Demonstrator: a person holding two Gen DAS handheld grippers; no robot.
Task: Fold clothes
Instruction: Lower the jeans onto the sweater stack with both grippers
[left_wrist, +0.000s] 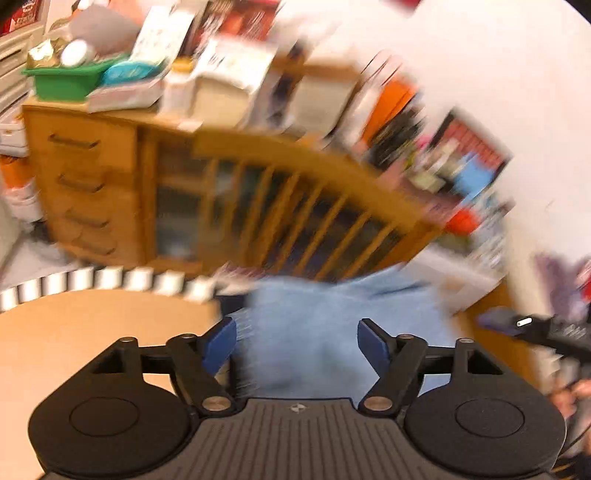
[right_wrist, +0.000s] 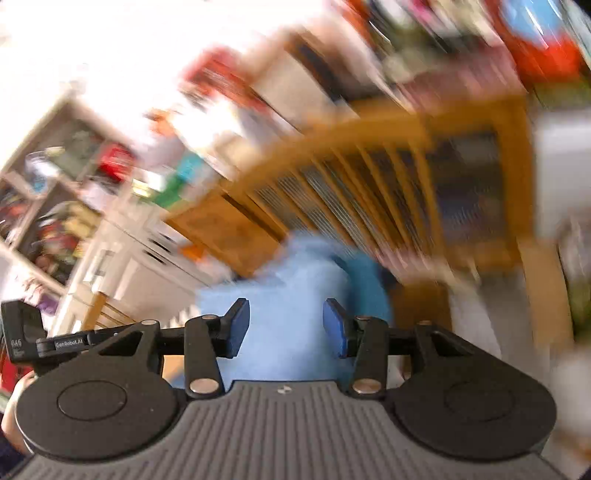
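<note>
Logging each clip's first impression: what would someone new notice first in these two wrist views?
The light blue cloth fills the middle of both views, lying just ahead of each gripper's spread blue fingers. Behind it stands a wooden chair back with slats, in front of a cluttered wooden cabinet. Both pictures are heavily blurred, so fine detail is lost.

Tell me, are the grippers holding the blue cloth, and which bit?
Neither. The left hand-held gripper and right hand-held gripper are open; the light blue cloth lies beyond their pads, unpinched.
</note>
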